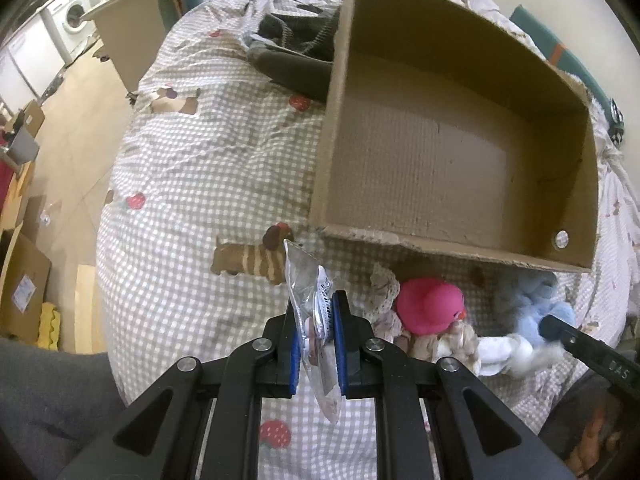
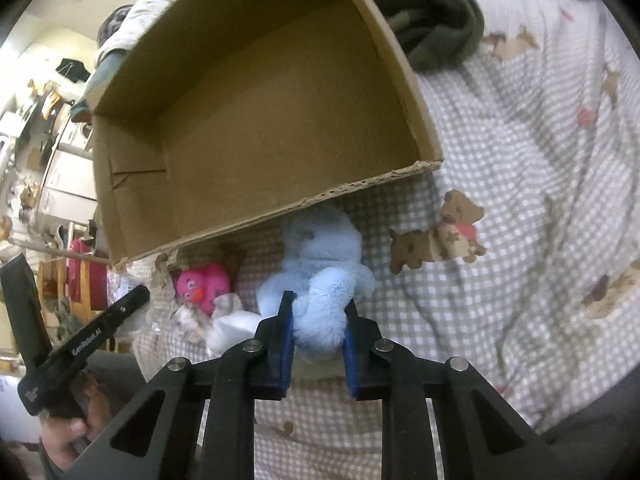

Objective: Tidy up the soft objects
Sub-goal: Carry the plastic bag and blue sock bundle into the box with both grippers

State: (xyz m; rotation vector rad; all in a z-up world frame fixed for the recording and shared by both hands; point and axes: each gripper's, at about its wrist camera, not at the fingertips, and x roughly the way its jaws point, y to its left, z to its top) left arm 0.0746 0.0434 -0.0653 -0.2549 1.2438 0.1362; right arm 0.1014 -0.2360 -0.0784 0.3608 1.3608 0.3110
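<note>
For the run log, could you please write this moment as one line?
left gripper: holds plastic packet | right gripper: grips blue plush | box: empty

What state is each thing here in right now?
Cardboard box: open, empty.
Clear packet: clamped in left gripper.
Blue plush toy: squeezed by right gripper.
Pink toy: lying loose on the bedspread, beside the box.

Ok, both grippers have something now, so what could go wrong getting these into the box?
The left gripper pinches only a slippery clear plastic packet, which may slide out. The right gripper squeezes one fluffy limb of the blue plush toy; it could dangle and catch on the cardboard box edge.
</note>
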